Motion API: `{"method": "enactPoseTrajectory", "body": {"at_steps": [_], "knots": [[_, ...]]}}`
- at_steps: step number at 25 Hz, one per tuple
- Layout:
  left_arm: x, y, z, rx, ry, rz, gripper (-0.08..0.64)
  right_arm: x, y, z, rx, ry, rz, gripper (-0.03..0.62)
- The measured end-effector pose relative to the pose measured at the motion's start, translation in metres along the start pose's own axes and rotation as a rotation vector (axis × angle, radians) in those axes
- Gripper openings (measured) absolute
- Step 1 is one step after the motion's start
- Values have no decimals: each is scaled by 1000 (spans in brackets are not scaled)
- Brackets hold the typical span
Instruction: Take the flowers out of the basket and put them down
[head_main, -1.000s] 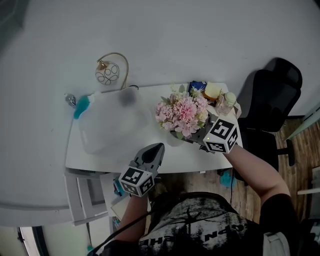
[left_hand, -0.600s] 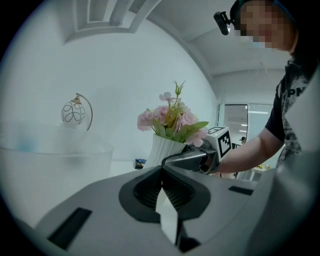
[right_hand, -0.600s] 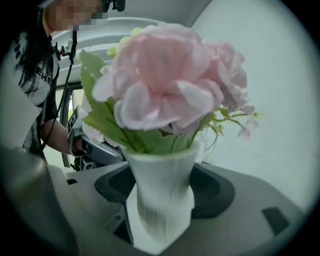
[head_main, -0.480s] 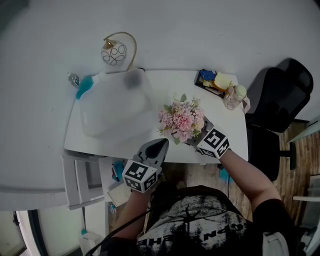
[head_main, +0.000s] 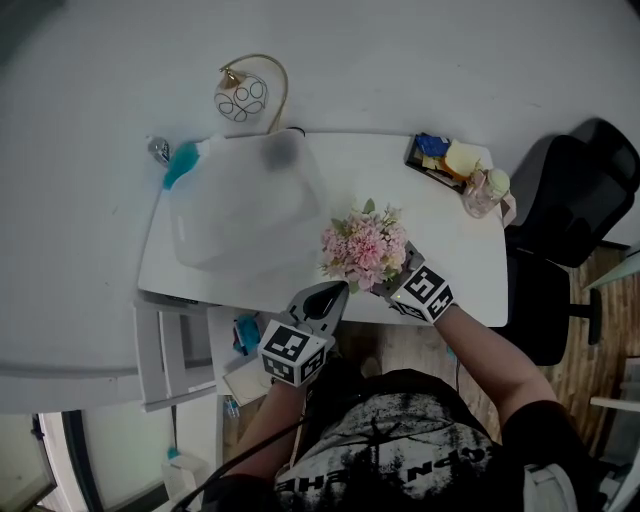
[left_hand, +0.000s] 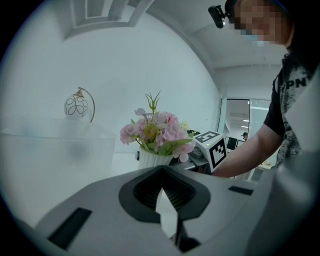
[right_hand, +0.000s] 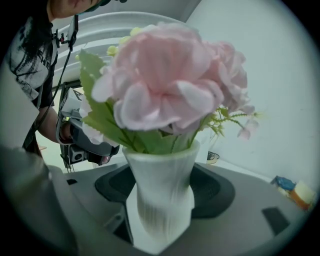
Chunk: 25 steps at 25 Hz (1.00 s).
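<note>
Head view is showing the flowers (head_main: 365, 248) nearer the counter's (head_main: 450, 230) front edge than a second ago, the right tongs (head_main: 390, 282) having come forward with them. Those tongs are clenching the ribbed white vase (right_hand: 162, 195) that is holding the stems. The left tongs (head_main: 328, 297) are staying pinched together, empty, just beside the blooms. From above, the blooms are hiding the vase. Its foot is running off the right gripper view, so contact with the counter is unclear.

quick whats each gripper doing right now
Left hand-held gripper: shut, empty.
Right hand-held gripper: shut on the white vase of pink flowers.
</note>
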<state>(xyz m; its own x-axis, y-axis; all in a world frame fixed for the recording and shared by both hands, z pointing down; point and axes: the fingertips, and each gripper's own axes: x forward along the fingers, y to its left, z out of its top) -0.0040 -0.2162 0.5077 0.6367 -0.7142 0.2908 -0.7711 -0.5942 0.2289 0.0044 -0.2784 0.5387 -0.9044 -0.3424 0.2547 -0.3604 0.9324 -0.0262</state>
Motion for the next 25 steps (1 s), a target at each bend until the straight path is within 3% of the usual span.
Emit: {"method": "enactPoseTrajectory", "body": {"at_steps": [12, 25], "knots": [[-2, 1, -9, -6, 21, -3, 14, 3, -3, 0, 23, -73, -46, 337], [-5, -7, -20, -26, 33, -12, 15, 4, -5, -4, 7, -48, -97, 339]]}}
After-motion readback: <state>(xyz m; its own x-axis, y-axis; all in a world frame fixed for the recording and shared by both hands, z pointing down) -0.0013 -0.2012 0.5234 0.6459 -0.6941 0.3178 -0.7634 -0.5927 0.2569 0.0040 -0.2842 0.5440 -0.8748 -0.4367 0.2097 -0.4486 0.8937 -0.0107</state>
